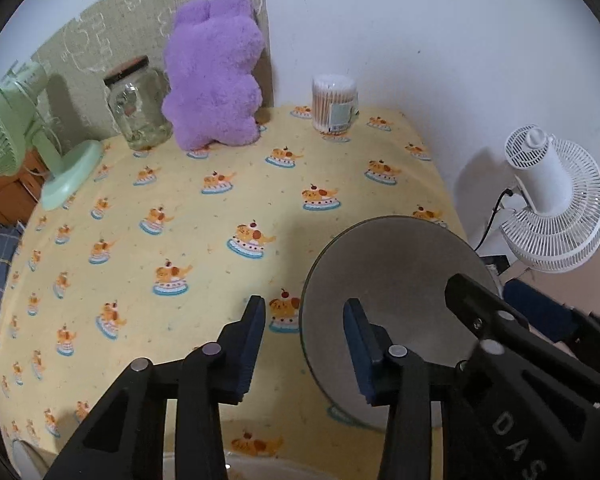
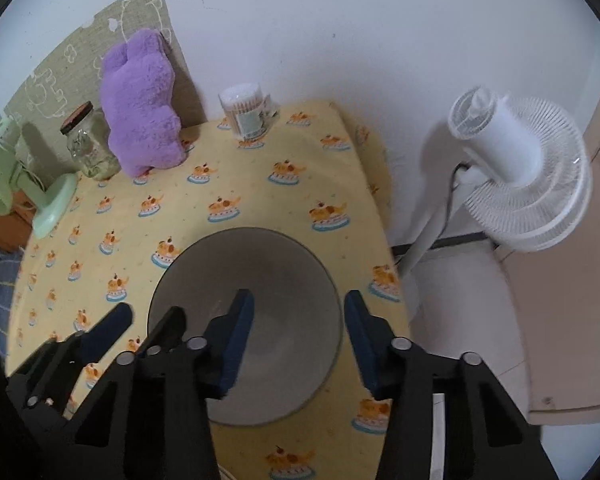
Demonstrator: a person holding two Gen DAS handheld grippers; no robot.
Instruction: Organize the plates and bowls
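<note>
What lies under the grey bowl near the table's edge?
The grey bowl rests on the yellow tablecloth, printed with dogs on cakes. The bowl covers the cloth beneath it, so whether anything else lies there cannot be seen.

Grey bowl (image 2: 256, 300) (upright) on tablecloth

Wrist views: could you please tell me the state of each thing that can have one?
Bowl: upright, empty, on the table.
Left gripper: open, astride the bowl's left rim.
Right gripper: open, astride its right rim.
Jar: upright, lid on.
Swab tub: upright, full.
Plush: standing upright.
</note>
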